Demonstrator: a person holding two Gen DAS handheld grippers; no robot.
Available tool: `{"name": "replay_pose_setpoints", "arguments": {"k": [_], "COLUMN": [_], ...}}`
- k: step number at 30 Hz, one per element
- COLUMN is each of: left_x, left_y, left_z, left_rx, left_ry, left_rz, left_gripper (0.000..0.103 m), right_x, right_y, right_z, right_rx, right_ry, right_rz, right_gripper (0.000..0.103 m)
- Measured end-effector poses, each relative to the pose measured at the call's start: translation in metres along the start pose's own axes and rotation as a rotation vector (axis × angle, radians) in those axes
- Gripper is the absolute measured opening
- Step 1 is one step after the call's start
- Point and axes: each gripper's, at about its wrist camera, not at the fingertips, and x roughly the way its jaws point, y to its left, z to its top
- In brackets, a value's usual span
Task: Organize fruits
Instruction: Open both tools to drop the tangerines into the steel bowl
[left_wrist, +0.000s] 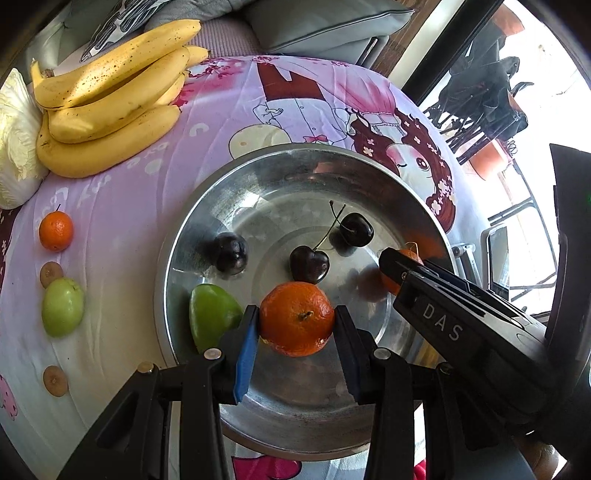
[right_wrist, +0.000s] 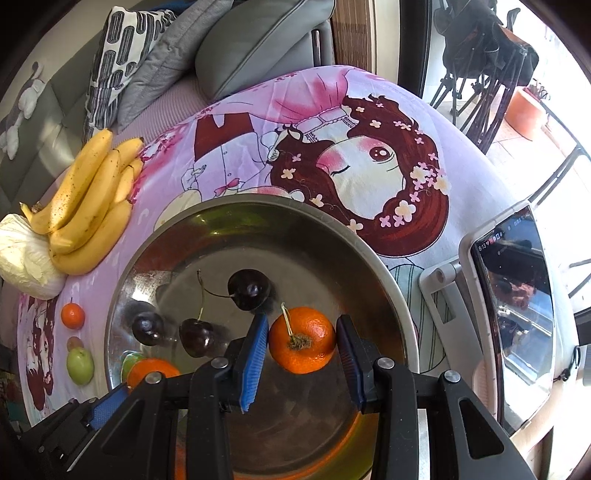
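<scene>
Black right claw (left_wrist: 400, 271) marked "DAS"; grip unclear.

My left claw (left_wrist: 297, 325) sits low over the steel bowl (left_wrist: 236, 206), its two fingers pointing forward with the blue pads (left_wrist: 246, 354) facing inward. Both pads press the sides of a mandarin (left_wrist: 297, 317), so this claw is clamped on it. My right claw (right_wrist: 302, 341) reaches in from the right side, angled toward the left one, its black body crossing the left camera's view. Its pads stand just off each side of a second mandarin (right_wrist: 303, 339); whether they grip it I cannot tell.
</scene>
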Motion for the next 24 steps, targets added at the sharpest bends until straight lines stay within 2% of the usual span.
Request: {"name": "replay_pose_setpoints", "arguments": {"k": [14, 17, 21, 24], "left_x": [0.001, 0.001, -0.002, -0.005], "left_y": [-0.001, -0.001, -0.001, -0.001], "left_z": [-0.001, 0.000, -0.001, 0.000], "left_rx": [0.003, 0.000, 0.003, 0.002], "left_ry": [0.006, 0.008, 0.005, -0.002], "left_rz": [0.008, 0.004, 0.009, 0.006], "left_gripper": [0.042, 0.042, 0.043, 0.043], "right_x": [0.003, 0.001, -0.003, -0.009], "right_y": [0.002, 0.002, 0.002, 0.002], "right_z": [0.000, 0.001, 0.002, 0.003], "right_rx": [-0.008, -0.006, -0.006, 0.003], "right_ry": [0.010, 0.002, -0.017, -0.042], "right_rz": [-0.029, -0.028, -0.020, -0.005], "right_gripper": [0.042, 0.045, 0.058, 0.059]}}
